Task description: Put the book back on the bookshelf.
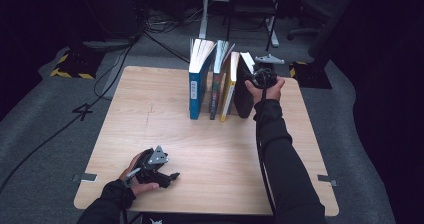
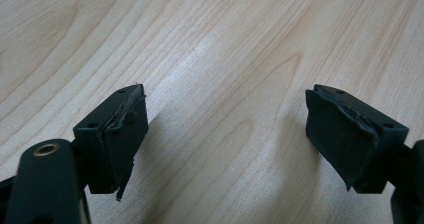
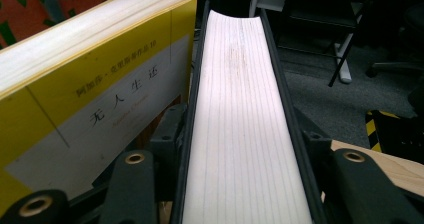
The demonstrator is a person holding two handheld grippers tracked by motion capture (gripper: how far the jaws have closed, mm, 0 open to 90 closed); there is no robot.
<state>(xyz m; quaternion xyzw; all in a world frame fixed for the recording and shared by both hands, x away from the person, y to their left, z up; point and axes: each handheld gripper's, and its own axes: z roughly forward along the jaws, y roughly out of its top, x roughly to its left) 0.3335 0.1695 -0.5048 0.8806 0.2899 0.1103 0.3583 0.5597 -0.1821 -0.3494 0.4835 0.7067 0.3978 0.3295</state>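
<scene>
Right tool (image 1: 256, 77) has its jaws clamped across the black book (image 1: 243, 91), one pad on each cover, page edges running straight ahead between them. That book stands upright at the far end of the counter (image 1: 150, 134), last in the row, with the yellow book (image 3: 95, 89) just off the tool's left jaw. Left tool (image 1: 167, 176) rests low near the counter's front edge, jaws spread wide, nothing but bare wood between them.

The high view looks forward and down over the wooden table (image 1: 210, 149). The left gripper view sits close above that tabletop (image 2: 225, 49). The right gripper view looks along the black book (image 3: 240, 124), also standing in the high view (image 1: 244, 91).
</scene>
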